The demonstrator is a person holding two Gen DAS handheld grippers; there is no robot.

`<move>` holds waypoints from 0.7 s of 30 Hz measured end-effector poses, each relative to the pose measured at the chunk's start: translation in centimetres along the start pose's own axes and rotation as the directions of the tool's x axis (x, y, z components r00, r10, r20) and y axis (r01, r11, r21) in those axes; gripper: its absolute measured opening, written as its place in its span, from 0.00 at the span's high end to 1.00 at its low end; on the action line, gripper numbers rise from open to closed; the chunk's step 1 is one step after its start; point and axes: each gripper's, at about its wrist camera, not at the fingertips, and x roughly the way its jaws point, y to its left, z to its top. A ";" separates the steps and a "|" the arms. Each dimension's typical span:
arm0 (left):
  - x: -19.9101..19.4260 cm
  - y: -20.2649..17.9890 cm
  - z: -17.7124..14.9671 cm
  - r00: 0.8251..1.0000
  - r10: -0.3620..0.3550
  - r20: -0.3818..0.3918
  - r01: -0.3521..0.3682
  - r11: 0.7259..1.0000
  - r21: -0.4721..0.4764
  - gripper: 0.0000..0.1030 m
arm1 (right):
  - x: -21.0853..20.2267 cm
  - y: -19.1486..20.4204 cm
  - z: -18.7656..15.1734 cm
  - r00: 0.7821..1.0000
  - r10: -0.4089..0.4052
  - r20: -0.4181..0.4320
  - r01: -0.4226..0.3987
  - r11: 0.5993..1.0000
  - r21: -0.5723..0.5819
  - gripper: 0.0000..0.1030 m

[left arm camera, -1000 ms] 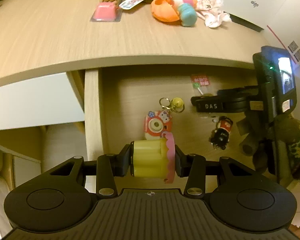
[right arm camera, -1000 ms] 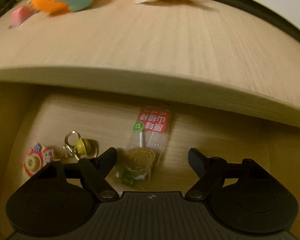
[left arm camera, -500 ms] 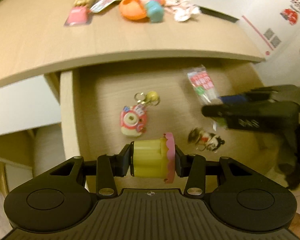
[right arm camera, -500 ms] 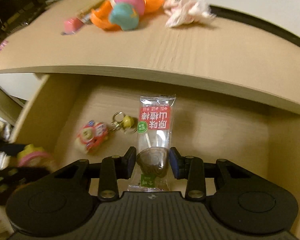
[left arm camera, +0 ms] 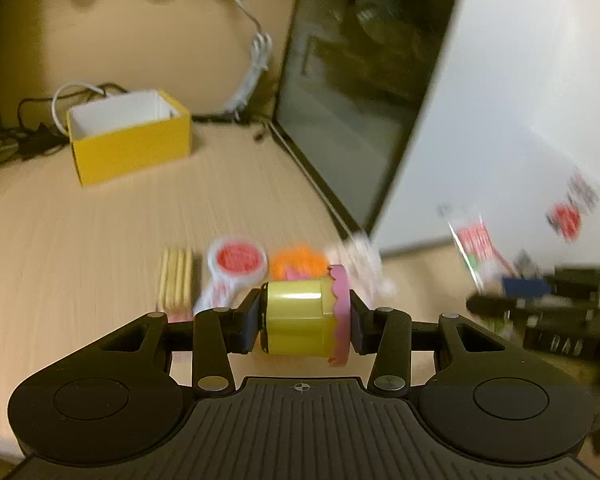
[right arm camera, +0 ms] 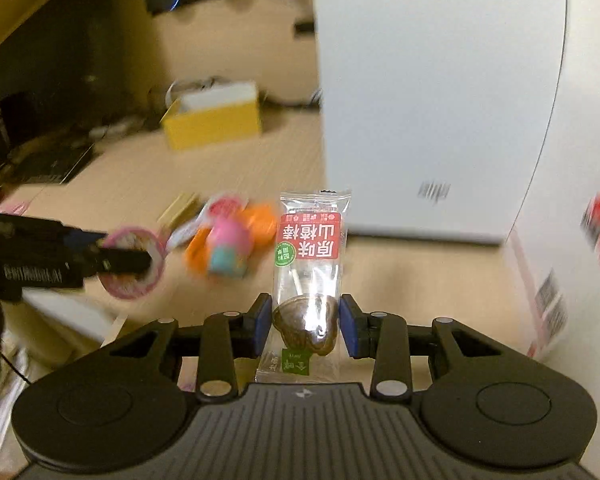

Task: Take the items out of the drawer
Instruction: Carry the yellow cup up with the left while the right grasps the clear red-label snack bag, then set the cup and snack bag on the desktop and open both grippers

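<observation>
While both tools hang above the wooden desk [left arm camera: 80, 248], the left gripper [left arm camera: 304, 322] pinches a yellow toy cup with a pink scalloped rim [left arm camera: 300, 320], turned on its side so that one pad presses its base and the other its rim. In the right wrist view, the right gripper [right arm camera: 305, 328] has its jaws pressed onto a clear-wrapped lollipop with a red label [right arm camera: 306, 280], having closed within the last second; the brown candy head sits between the blue pads and the wrapper stands up past them. On the desk beyond the yellow cup lie a pack of pale sticks [left arm camera: 176, 276], a white packet with a red round label [left arm camera: 236, 264] and an orange toy [left arm camera: 298, 264], all blurred. Farther back on the desk stands an open yellow box [left arm camera: 130, 144], with a white cable [left arm camera: 252, 64] hanging near it. A large white carton [right arm camera: 432, 92] rises from the desk behind the lollipop.
</observation>
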 end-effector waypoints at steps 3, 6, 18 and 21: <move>1.5 0.7 1.3 0.999 0.038 -0.006 -0.039 0.997 -0.066 0.54 | 2.5 -0.5 1.3 0.998 -0.061 -0.005 0.061 0.998 0.016 0.65; 3.3 1.7 1.9 0.999 0.036 -0.004 -0.036 0.997 -0.071 0.54 | 4.0 -0.8 1.9 0.995 -0.100 -0.011 0.100 0.994 0.033 0.65; 11.5 4.2 3.1 0.993 -0.095 -0.074 0.096 0.995 -0.001 0.54 | 11.0 -0.2 1.2 0.973 -0.188 -0.135 0.193 0.981 0.020 0.65; 13.2 5.0 3.0 0.985 -0.128 -0.115 0.124 0.992 -0.035 0.52 | 12.7 0.2 0.9 0.965 -0.198 -0.172 0.203 0.979 0.009 0.64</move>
